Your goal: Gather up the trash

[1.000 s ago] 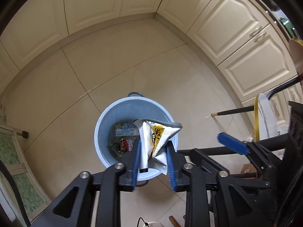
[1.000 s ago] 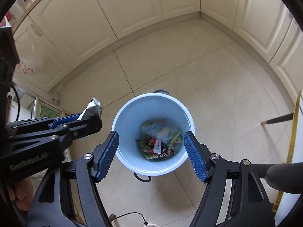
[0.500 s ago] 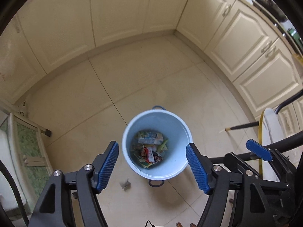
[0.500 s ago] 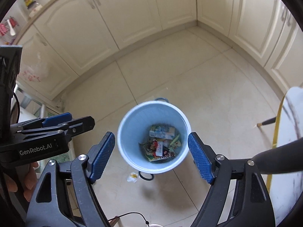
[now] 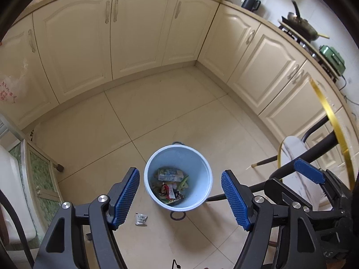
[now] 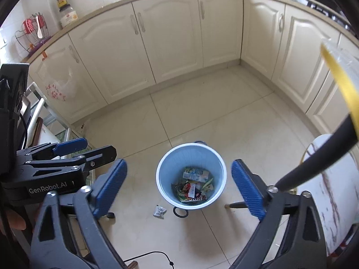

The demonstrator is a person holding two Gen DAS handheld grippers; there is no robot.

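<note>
Wrappers [image 5: 171,187] are seen in the bin [image 5: 203,192]; one packet [image 5: 141,219] is left on the floor (beside it). Left gripper [image 5: 180,198] and right gripper [image 6: 179,188] are spread wide, empty.

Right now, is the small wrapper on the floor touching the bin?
Apart. The left wrist view shows bare tile between the wrapper and the bin; the right wrist view shows the same gap.

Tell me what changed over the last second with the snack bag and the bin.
The left gripper let go of the snack bag and opened wide. Both grippers rose away from the blue bin. A small wrapper now lies on the floor beside the bin, outside it. The right gripper stayed open and empty; the bin stayed put.
</note>
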